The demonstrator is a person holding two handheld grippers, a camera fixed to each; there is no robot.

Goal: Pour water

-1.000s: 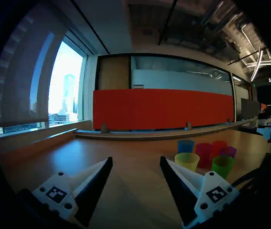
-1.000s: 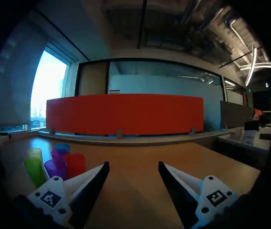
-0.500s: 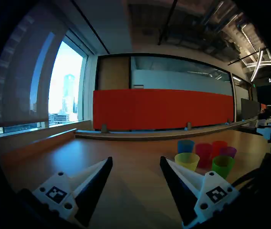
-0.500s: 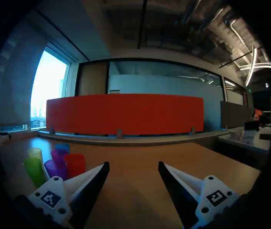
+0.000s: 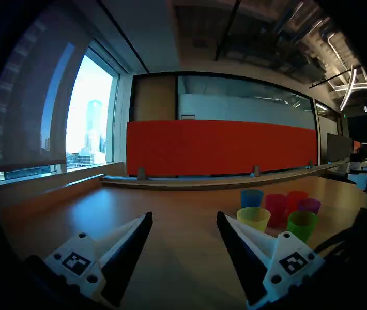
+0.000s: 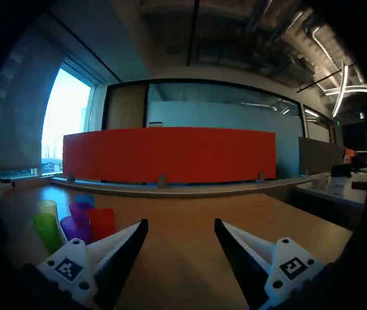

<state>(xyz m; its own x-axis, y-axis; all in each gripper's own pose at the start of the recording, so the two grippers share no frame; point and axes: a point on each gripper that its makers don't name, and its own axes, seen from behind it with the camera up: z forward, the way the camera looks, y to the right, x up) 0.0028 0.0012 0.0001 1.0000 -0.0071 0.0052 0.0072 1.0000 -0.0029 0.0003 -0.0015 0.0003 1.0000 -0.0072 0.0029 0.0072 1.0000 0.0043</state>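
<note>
On a long wooden table (image 5: 183,204) in an office, a red partition (image 5: 219,147) stands along the far edge with a glass wall (image 5: 245,106) behind it. A tall window (image 5: 88,129) on the left shows city towers in daylight. Strip lights (image 5: 351,88) hang from the open ceiling.

The left gripper (image 5: 184,214) hangs low over the table, its fingers spread wide, holding and touching nothing. The right gripper (image 6: 180,221) is posed the same way, its fingers also well apart and empty.

The cups stand upright in a tight group on the table, between the two grippers. In the left gripper view they sit to the right: a yellow cup (image 5: 253,218) and a green cup (image 5: 301,224) nearest, with a blue cup (image 5: 251,197), two red cups (image 5: 275,205) and a purple cup (image 5: 308,205) behind. In the right gripper view the group sits low on the left. Whether any cup holds water cannot be told.
</note>
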